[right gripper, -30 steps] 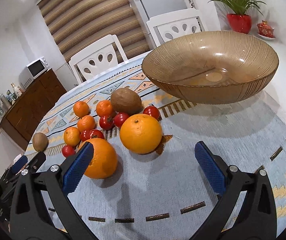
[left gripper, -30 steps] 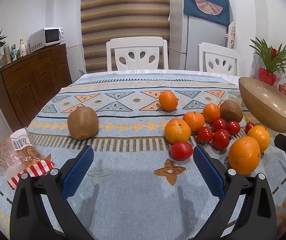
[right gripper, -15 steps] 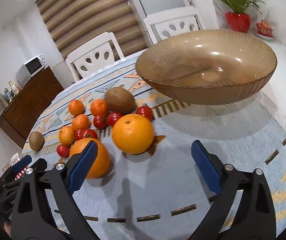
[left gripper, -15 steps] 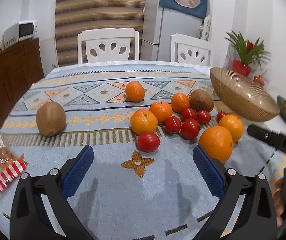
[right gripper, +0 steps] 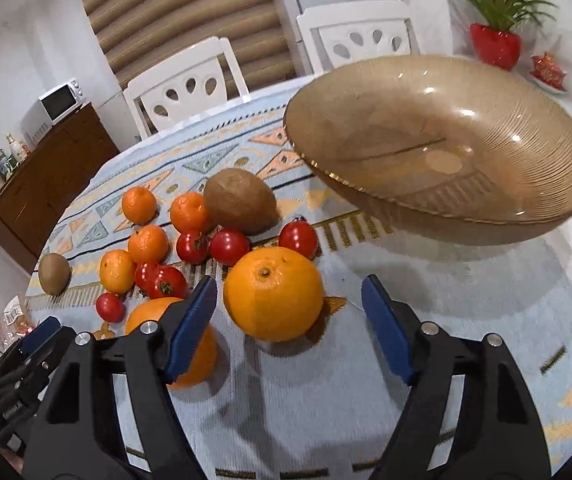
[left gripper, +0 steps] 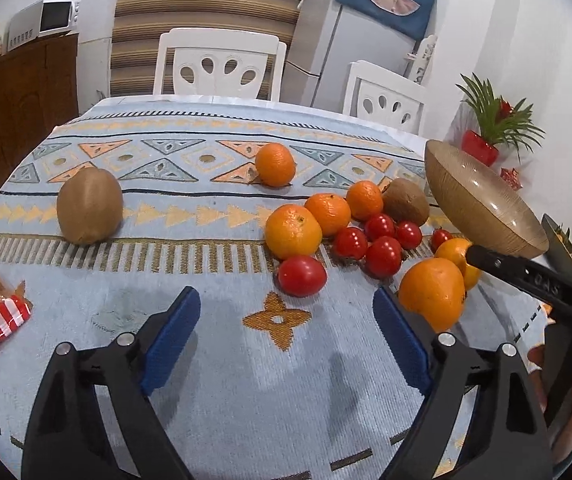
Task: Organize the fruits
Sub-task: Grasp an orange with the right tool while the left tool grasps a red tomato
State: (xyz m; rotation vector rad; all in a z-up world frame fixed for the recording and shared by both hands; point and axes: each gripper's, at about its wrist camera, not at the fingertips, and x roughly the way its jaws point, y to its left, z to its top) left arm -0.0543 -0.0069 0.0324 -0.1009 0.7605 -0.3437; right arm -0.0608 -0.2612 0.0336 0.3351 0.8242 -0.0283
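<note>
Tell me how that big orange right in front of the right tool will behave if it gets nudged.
The big orange looks round and sits free on the flat tablecloth, so it would probably roll. Its dimpled peel likely grips the blue pads fairly well. It probably feels firm and heavy.

My left gripper (left gripper: 282, 312) is a black plastic clamp with two angled arms, each tipped with a blue pad (left gripper: 174, 334) and fixed by two round silver screws (left gripper: 125, 338). My right gripper (right gripper: 289, 312) is built the same: black arms, blue pads (right gripper: 385, 328), silver screws (right gripper: 429, 327). Seen from the left camera, its black arm carries small raised lettering, too blurred for me to read.
</note>
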